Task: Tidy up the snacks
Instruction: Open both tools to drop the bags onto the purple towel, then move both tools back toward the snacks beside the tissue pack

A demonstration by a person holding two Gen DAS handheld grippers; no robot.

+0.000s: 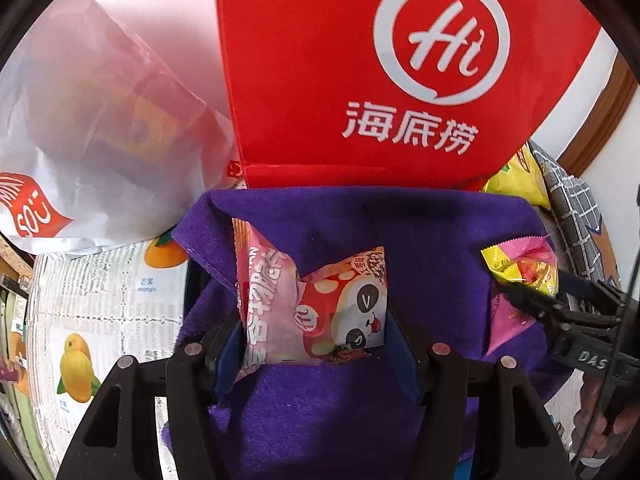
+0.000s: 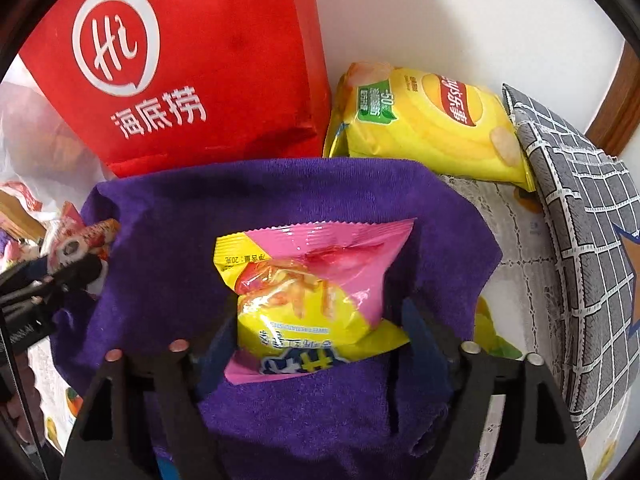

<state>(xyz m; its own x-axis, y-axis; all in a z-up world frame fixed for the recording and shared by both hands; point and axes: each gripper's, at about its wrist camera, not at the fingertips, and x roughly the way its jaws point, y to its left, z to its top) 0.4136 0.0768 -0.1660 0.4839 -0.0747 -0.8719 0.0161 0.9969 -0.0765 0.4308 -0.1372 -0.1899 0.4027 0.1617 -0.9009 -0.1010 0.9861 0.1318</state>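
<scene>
My left gripper (image 1: 314,340) is shut on a pink snack packet with a panda face (image 1: 316,308), held over a purple towel (image 1: 432,248). My right gripper (image 2: 316,340) is shut on a pink and yellow snack packet (image 2: 312,292) over the same towel (image 2: 168,224). The right gripper and its packet (image 1: 520,268) show at the right of the left wrist view. The left gripper with the panda packet (image 2: 76,244) shows at the left of the right wrist view.
A red bag with a white logo (image 1: 380,72) stands behind the towel, also in the right wrist view (image 2: 180,64). A white plastic bag (image 1: 92,120) is at the left. A yellow crisp bag (image 2: 432,124) and a grey checked cushion (image 2: 588,232) are at the right. A fruit-print tablecloth (image 1: 100,312) covers the table.
</scene>
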